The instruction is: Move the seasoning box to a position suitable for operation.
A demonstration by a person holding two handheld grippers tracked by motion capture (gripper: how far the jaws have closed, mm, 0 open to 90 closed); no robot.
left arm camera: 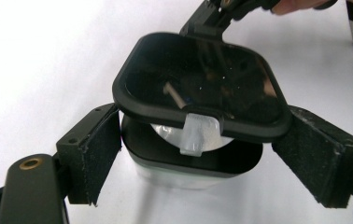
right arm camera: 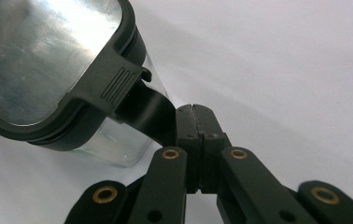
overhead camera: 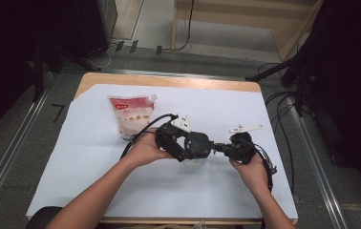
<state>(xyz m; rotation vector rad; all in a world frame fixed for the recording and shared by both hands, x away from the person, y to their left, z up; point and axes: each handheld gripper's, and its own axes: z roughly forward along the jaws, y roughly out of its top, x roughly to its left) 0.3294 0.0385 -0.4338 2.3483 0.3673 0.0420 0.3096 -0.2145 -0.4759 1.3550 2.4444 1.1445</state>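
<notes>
Table (overhead camera: 264,102) – white sheet over the top, wood edge showing at 12 o'clock.

Pouch (overhead camera: 132,116) – red and white, lying flat at approx. 10 o'clock from the hands, well apart from the work, touched by nothing.

Container (overhead camera: 195,161) – clear body w/ black rim, near table centre, between both grippers. In the left gripper view (left arm camera: 188,165) it stands upright on the sheet; a clear tab hangs at its front edge.

Lid (left arm camera: 198,81) – black frame, dark glossy panel, tilted up off the container, front edge raised clear of the rim. Far side sits at 12 o'clock in the left gripper view. In the right gripper view the lid (right arm camera: 48,60) fills 10 o'clock.

Left gripper (overhead camera: 171,140) – jaws apart, one pad (left arm camera: 97,154) each side of the container, just beside the walls; contact cannot be confirmed.

Right gripper (overhead camera: 226,148) – jaws together (right arm camera: 194,116), their tips against the lid's black hinge strap; whether they pinch it cannot be told.
</notes>
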